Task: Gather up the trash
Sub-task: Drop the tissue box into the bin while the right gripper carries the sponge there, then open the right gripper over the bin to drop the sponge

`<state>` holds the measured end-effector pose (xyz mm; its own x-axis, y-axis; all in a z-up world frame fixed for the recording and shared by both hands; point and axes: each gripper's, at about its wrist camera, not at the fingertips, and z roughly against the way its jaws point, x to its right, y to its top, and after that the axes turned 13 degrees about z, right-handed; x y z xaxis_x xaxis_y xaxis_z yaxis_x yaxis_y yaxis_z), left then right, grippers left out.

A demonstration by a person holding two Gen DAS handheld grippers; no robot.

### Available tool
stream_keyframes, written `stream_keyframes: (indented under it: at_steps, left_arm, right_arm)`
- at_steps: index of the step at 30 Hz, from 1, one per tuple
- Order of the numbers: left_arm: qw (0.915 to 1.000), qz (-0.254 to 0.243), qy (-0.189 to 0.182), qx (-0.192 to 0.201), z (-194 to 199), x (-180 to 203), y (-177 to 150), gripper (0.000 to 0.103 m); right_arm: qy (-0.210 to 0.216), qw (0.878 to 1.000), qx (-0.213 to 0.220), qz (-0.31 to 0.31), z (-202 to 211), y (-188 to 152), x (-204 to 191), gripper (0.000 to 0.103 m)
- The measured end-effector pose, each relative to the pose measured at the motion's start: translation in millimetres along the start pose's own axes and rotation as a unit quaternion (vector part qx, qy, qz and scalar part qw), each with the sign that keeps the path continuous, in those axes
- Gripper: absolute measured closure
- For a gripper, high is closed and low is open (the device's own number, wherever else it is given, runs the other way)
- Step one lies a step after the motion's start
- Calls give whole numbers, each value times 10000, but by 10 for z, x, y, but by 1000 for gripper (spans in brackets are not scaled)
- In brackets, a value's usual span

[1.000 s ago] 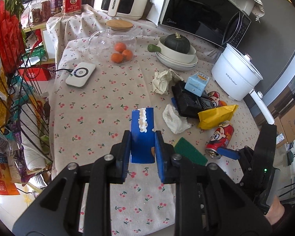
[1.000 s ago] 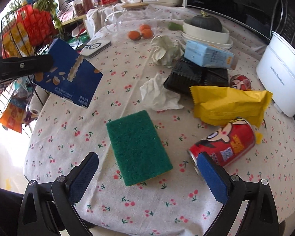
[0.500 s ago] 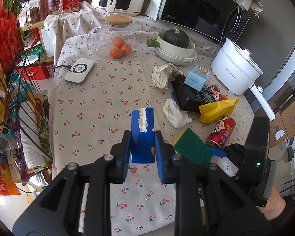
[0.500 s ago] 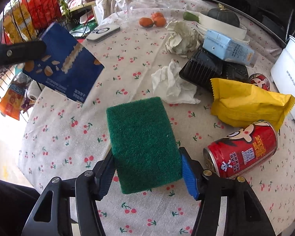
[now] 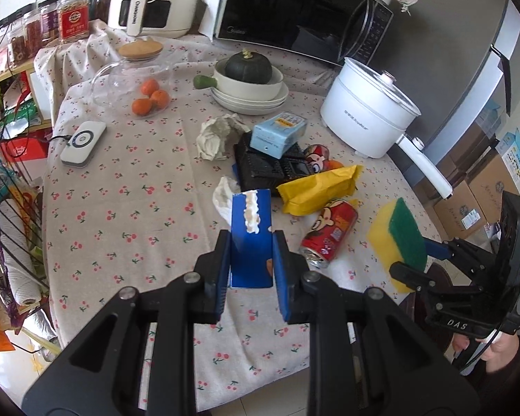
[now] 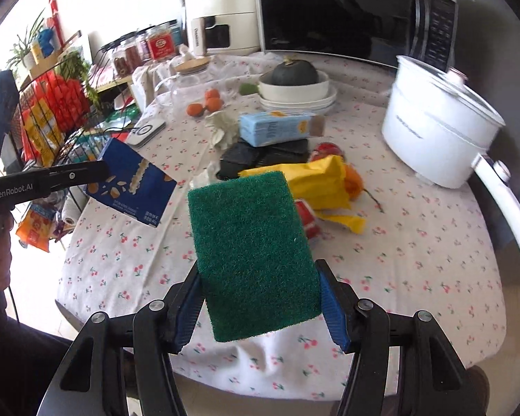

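Right wrist view is showing the right gripper (image 6: 260,306) pinching a green-and-yellow rectangular sponge (image 6: 253,256) above the cherry-print tablecloth (image 6: 416,242), long axis pointing away. Its yellow underside is showing only from the left wrist. There the left gripper (image 5: 251,272) is squeezing an opened blue cardboard box (image 5: 251,242), lengthwise forward, partly hiding a crumpled white tissue (image 5: 222,197).

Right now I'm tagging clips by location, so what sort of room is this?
Most likely a home kitchen or dining corner: a microwave and an air fryer stand behind a table with a cherry-print cloth, and an electric pot sits on it.
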<state>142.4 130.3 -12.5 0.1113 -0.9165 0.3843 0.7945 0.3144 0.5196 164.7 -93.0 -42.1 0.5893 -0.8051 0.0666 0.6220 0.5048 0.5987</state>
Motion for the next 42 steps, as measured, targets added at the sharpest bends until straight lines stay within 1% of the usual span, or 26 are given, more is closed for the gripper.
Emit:
stream_keyframes:
  at_steps: [4,8,11,14,19,24,30,35,36,37,38,39,40,41,42]
  left_arm:
    - [9994,-258,-231,-88,-45,335,-67,78]
    - [9972,-458,-530,-246,-102,685,-183,78]
    - [9945,-713,-664,-375,-187,988,-319,78]
    - [9901,-999,-813,-558,-283,1289,-495,78]
    - [9786,-1496,-1074,-916,-451,1779,-818,78]
    - [9650,-1742,-1427,-1345,-634,2177,-1103,78]
    - [9470,-2111,-1749,-1674,-765,2616,-1471,78]
    - [9351,-2399,-1772,-1912,-896,2770,-1685,78]
    - [9353,-2425,-1710,-1925,-924,2769,-1705,75]
    - [9362,-2439,-1626,-1937,-950,2758,-1715,60]
    - [9382,-2432,-1527,-1933,-973,2749,-1725,47]
    - [9421,-2383,-1417,-1887,-988,2721,-1717,24]
    - [9472,-2298,-1335,-1792,-985,2682,-1694,15]
    - [9510,-2224,-1273,-1731,-982,2642,-1666,15]
    - [9527,-2191,-1192,-1737,-986,2619,-1638,14]
  right_arm:
    - [-250,9986,-30,-474,247,-303,379,41]
    - [-525,9941,-118,-942,537,-691,751,41]
    - [-681,9891,-184,-1295,706,-980,970,41]
    - [-842,9834,-217,-1590,855,-1268,1156,41]
    - [-1041,9726,-321,-2052,1060,-1744,1415,41]
    - [-1167,9622,-431,-2424,1216,-2141,1592,41]
    - [-1271,9525,-565,-2709,1333,-2474,1711,41]
    - [-1340,9460,-705,-2865,1327,-2625,1809,40]
    - [-1344,9445,-749,-2903,1316,-2655,1827,40]
    - [-1340,9431,-800,-2935,1300,-2681,1844,40]
    - [-1338,9421,-848,-2957,1283,-2700,1856,40]
    - [-1335,9414,-887,-2969,1267,-2708,1864,40]
    - [-1324,9412,-909,-2971,1259,-2714,1866,40]
    - [-1309,9415,-919,-2965,1253,-2708,1864,40]
    - [-1294,9420,-923,-2956,1251,-2692,1861,40]
